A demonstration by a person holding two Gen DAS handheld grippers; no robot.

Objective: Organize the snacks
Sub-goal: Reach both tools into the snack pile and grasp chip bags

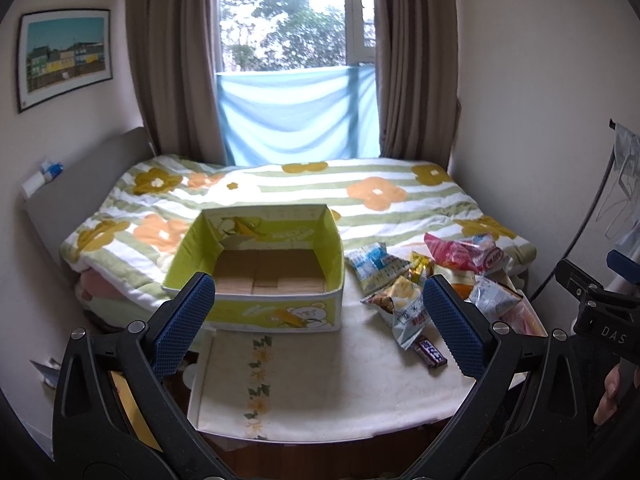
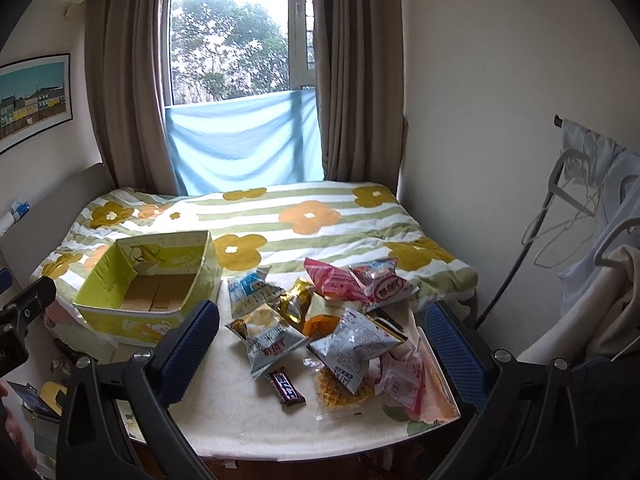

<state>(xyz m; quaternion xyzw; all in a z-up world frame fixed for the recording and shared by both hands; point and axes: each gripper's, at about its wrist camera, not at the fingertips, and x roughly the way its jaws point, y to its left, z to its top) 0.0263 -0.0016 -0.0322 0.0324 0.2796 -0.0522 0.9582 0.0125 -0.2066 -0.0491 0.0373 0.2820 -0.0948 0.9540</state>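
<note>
Readable writing: we can make out only "DAS" in pale letters on the black body of the other gripper at the right edge of the left wrist view. The snack packets carry print, but it is too small and distorted for us to read.

Surface: a table (image 2: 256, 420) under a cream cloth with a floral strip, standing against a bed with a green-striped, flower-patterned quilt (image 2: 320, 220). Behind the bed we note a window (image 2: 228, 40) with brown curtains and a light blue cloth (image 2: 240, 144) across its lower part. A framed picture of coloured houses (image 1: 64, 56) hangs on the left wall; clothes hangers (image 2: 576, 192) hang at the right.

Box: one yellow-green cardboard box (image 1: 260, 268), open-topped, cartoon bear printed on the front, brown base bare, on the table's left part.

Snacks: one loose pile (image 2: 332, 320) on the table's right part, just beside the box. We list a blue-and-white packet (image 2: 252, 290), a pink packet (image 2: 332, 282), a gold-wrapped piece (image 2: 296, 300), a silver packet (image 2: 352, 344), a clear-wrapped waffle (image 2: 340, 396), and a dark chocolate bar (image 2: 286, 388) lying nearest us.

Left gripper (image 1: 318, 326): blue-padded fingers spread wide, nothing between them, above the table's near edge.

Right gripper (image 2: 320, 350): likewise spread wide, holding nothing, framing the snack pile.
</note>
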